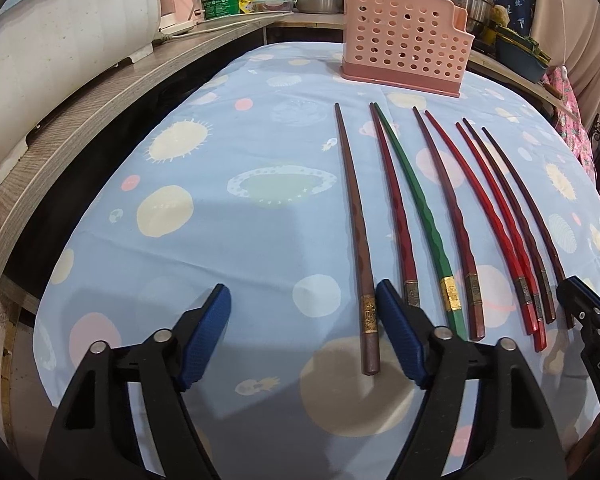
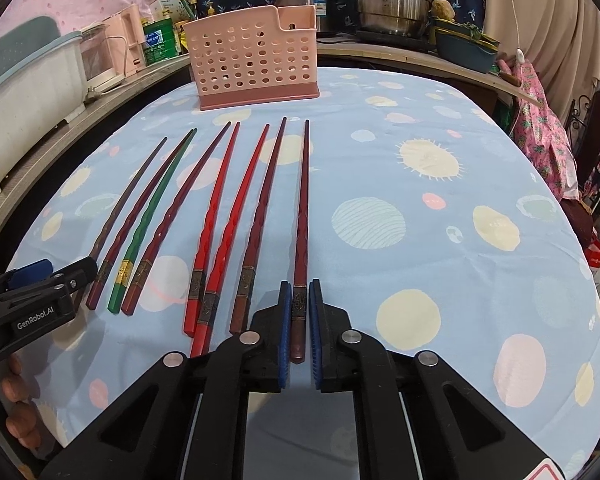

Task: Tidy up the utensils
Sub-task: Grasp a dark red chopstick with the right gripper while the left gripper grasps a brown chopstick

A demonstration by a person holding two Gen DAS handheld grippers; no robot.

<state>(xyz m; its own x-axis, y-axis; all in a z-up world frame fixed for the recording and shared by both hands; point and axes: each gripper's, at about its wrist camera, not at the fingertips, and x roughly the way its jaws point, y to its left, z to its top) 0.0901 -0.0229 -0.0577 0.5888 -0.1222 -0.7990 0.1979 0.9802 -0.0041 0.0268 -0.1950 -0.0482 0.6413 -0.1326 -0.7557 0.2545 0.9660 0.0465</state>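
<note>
You are working over a table draped in a blue cloth (image 1: 228, 248) printed with suns and planets. A pink perforated utensil holder (image 1: 404, 52) is standing upright at the far end of it, well apart from both of your grippers, with steel pots (image 2: 392, 0) and bottles crowding the counter behind. Eight chopsticks are lying side by side between you and the holder, thin tips pointing toward it, and nothing is standing between them and the holder.

Your left gripper (image 1: 304, 336) is hovering with its jaws wide apart. The brown chopstick (image 1: 354, 216) at the left end of the row is lying between the blue pads (image 1: 206, 336), close beside the right-hand pad; the pads are not pressing on it. The next stick, a dark red one (image 1: 392, 204), is lying just outside that pad, and the green chopstick (image 1: 416, 208) beside it.

Your right gripper (image 2: 300, 328) is sitting at the other end of the row with its jaws drawn nearly together around the thick end of the outermost dark chopstick (image 2: 302, 216), the pads pinching it just below its metal band. That stick is lying flat on the cloth, and its neighbour (image 2: 260, 216) is lying just outside the left pad.
</note>
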